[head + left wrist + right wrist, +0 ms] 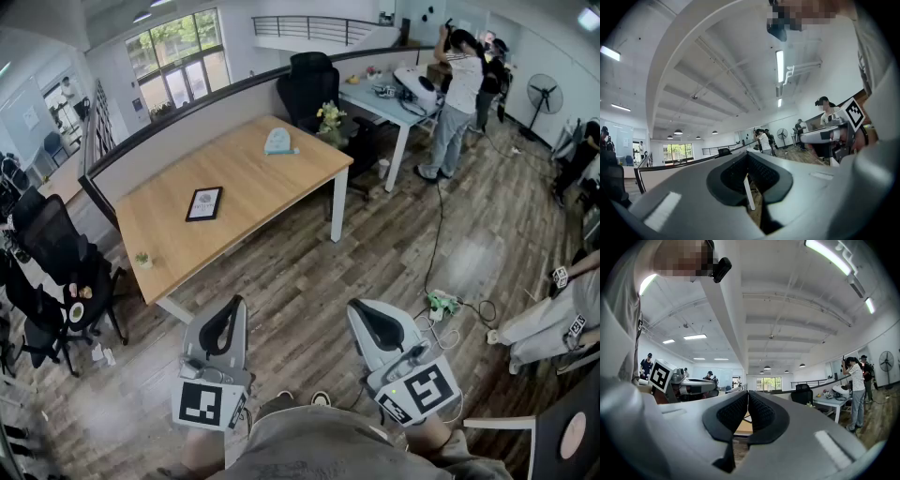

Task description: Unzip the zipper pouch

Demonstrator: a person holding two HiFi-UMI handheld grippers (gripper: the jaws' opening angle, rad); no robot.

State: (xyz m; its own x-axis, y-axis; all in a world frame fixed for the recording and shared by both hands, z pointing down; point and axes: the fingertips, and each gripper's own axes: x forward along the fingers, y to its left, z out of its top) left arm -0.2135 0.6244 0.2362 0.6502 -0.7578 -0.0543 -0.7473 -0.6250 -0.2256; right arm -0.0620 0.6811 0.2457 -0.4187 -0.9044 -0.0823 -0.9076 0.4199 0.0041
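Note:
A pale blue zipper pouch [279, 142] lies near the far end of the wooden table [253, 187], well away from both grippers. My left gripper [228, 314] and right gripper [364, 317] are held low, close to my body, over the wood floor in front of the table. In the left gripper view the left gripper [747, 157] has its dark pads together with nothing between them and points up toward the ceiling. The right gripper [748, 395] in its own view is likewise shut and empty, with the table edge just visible past its tips.
On the table lie a black-framed tablet [203, 203] and a small plant [143, 259]. Black office chairs [56, 262] stand at the left and one [309, 84] behind the table. A white table [398, 103], people [455, 98] and a floor cable with power strip [441, 302] are on the right.

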